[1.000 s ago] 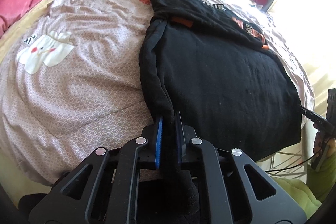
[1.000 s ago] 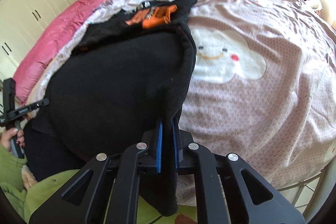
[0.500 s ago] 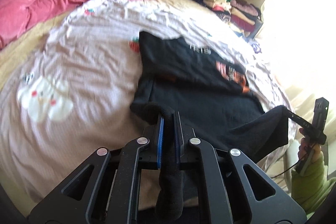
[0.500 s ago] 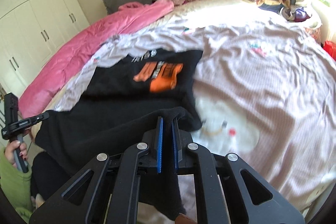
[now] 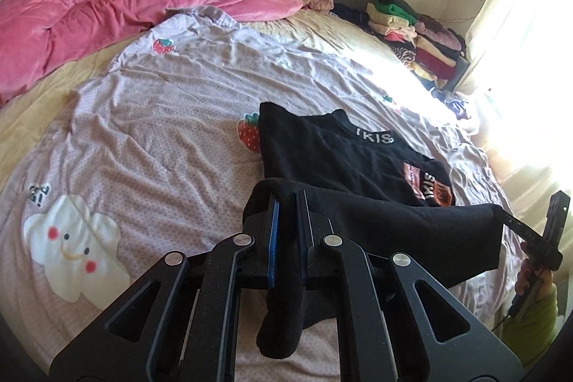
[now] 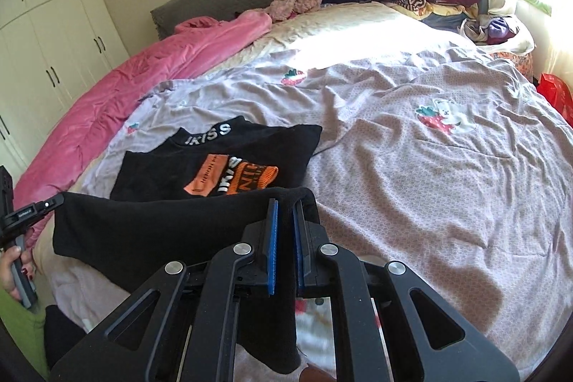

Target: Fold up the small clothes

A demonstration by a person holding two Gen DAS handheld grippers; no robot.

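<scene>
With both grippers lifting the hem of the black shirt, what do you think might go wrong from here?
1. The black shirt is held only by small pinches in the left gripper and right gripper; either corner might slip out.
2. The raised hem sags between them, so it may land crooked over the orange print.
3. The wrinkled bedsheet might bunch the lower layer.

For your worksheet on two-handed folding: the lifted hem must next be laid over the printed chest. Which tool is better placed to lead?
Neither clearly: the left tool and right tool each clamp a hem corner of the black sweater, held level above the bed. Both should probably move together.
</scene>
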